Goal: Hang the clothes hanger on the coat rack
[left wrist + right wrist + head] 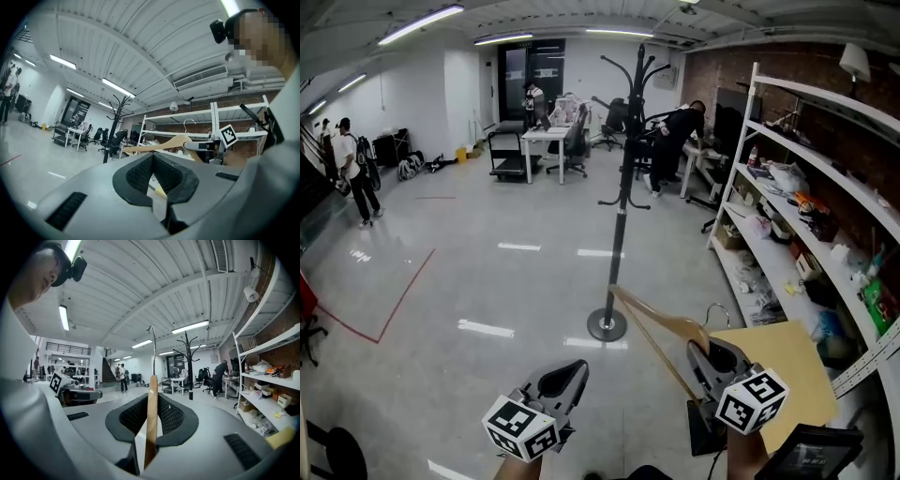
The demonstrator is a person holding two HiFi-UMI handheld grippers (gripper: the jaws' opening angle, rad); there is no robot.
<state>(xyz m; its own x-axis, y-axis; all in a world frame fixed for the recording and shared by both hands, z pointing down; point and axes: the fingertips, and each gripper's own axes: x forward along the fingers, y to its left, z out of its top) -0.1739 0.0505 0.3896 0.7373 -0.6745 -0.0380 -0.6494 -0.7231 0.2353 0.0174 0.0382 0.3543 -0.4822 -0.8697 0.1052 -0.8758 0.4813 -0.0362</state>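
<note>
A tall black coat rack [622, 187] stands on the grey floor ahead of me, with its round base [607, 325] just beyond both grippers. My right gripper [712, 361] is shut on one arm of a wooden clothes hanger [661, 328], which slants up and left toward the rack's base. The hanger's metal hook [717, 314] rises above the jaws. In the right gripper view the hanger [151, 418] runs upright between the jaws, and the coat rack [189, 366] stands far off. My left gripper [567, 380] is low at the left, shut and holding nothing, apart from the hanger.
White shelving [806, 216] full of boxes and bags runs along the right wall. A brown cardboard sheet [787, 375] lies by my right hand. Desks, chairs and a cart [508, 155] stand at the back, with people nearby and another person [352, 173] at the far left.
</note>
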